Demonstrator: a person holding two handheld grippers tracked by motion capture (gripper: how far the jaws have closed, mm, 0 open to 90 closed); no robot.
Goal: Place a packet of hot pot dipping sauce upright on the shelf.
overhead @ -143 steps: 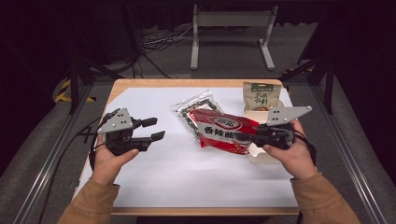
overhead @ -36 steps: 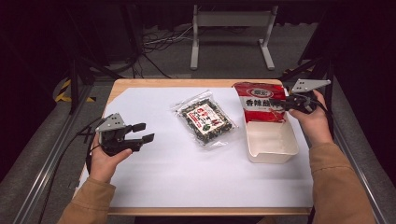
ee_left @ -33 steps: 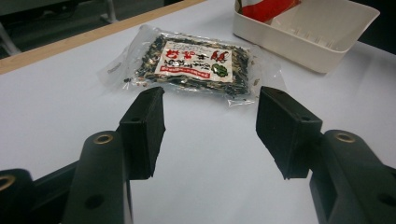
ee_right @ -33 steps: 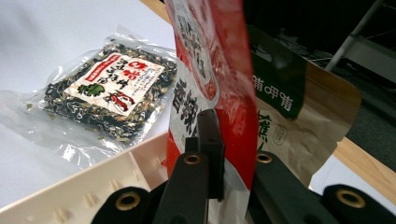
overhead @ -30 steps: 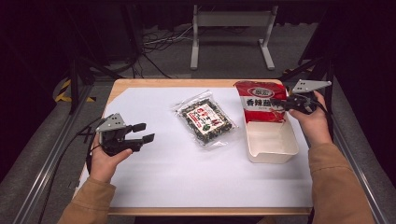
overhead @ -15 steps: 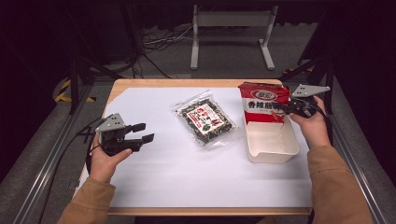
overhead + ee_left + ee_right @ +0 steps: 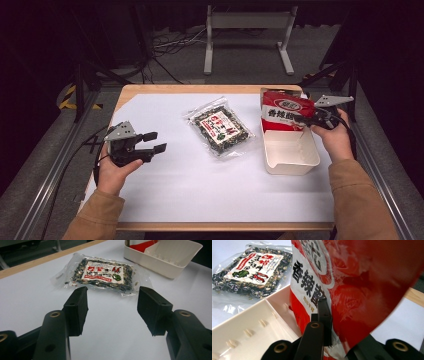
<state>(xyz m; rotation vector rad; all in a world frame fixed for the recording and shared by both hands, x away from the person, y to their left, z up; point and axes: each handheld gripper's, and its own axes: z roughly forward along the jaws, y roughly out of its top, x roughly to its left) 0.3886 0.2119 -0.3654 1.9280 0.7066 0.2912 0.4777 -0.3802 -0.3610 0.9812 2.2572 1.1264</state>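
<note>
A red snack bag [image 7: 286, 111] [image 7: 352, 287] hangs upright over the far end of the cream bin [image 7: 290, 152], its lower edge inside the bin. My right gripper [image 7: 301, 120] [image 7: 332, 322] is shut on the bag's right side. A clear packet of dark dried greens [image 7: 219, 127] [image 7: 103, 275] [image 7: 249, 271] lies flat mid-table, left of the bin. My left gripper [image 7: 154, 141] [image 7: 112, 310] hovers open near the table's left edge, pointing at the packet, with nothing between its jaws.
White paper [image 7: 200, 190] covers the wooden table. The cream bin's near half [image 7: 175, 255] [image 7: 244, 330] holds nothing. A metal frame stands on the floor beyond the table's far edge [image 7: 247, 20]. Rails run along both sides.
My right gripper has lowered the red bag a little, down into the far end of the bin. The left gripper and the greens packet have stayed put.
</note>
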